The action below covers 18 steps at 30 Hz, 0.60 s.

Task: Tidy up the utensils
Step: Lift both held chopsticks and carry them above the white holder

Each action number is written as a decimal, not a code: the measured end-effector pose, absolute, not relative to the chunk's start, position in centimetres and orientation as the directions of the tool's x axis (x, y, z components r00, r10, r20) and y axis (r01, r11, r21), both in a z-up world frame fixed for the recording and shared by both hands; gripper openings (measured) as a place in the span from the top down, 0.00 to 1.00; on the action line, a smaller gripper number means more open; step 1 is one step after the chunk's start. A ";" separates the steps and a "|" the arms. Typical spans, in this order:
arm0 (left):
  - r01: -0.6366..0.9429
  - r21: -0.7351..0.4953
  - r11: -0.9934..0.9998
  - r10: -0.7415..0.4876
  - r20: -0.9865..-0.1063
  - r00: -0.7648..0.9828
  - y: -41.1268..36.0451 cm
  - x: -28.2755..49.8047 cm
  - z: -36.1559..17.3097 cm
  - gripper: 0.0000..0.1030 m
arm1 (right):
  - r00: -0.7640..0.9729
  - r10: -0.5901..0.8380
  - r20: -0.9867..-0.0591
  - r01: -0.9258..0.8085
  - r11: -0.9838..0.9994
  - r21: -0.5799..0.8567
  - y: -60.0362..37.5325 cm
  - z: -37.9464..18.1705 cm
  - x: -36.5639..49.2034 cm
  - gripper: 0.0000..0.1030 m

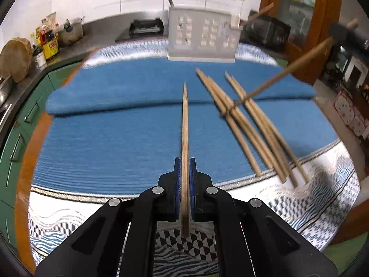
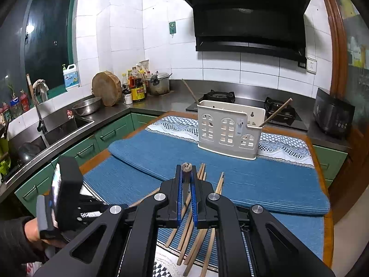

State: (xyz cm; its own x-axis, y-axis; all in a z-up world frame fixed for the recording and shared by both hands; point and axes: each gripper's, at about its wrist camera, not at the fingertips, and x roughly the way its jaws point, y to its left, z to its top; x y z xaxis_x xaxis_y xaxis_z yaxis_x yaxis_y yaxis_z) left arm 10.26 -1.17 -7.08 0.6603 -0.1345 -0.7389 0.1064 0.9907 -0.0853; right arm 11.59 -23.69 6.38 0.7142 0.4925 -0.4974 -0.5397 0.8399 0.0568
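Note:
My left gripper (image 1: pixel 185 161) is shut on a wooden chopstick (image 1: pixel 184 124) that points forward over the blue mat (image 1: pixel 115 133). Several loose chopsticks (image 1: pixel 249 124) lie on the mat to its right. My right gripper (image 2: pixel 186 168) is shut on another chopstick (image 2: pixel 186 180), seen end-on; in the left wrist view this chopstick (image 1: pixel 295 67) slants down from the upper right, its tip over the loose ones. The white utensil holder (image 1: pixel 203 37) stands at the mat's far edge with two chopsticks in it; it also shows in the right wrist view (image 2: pixel 230 131). The loose chopsticks (image 2: pixel 196 226) lie below my right gripper.
A patterned cloth (image 1: pixel 69 217) lies under the mat on the wooden table. Behind are a gas stove (image 2: pixel 219 97), a range hood (image 2: pixel 249 16), a sink (image 2: pixel 62 127), bottles and a pot (image 2: pixel 159 84). A black appliance (image 2: pixel 334 113) sits at the right.

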 end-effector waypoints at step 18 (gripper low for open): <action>0.163 -0.122 0.979 -0.203 -0.614 0.763 -0.8 12.1 -1.4 0.95 | 0.714 0.501 -0.488 -0.553 0.832 0.044 -23.0 10.2 13.3 0.94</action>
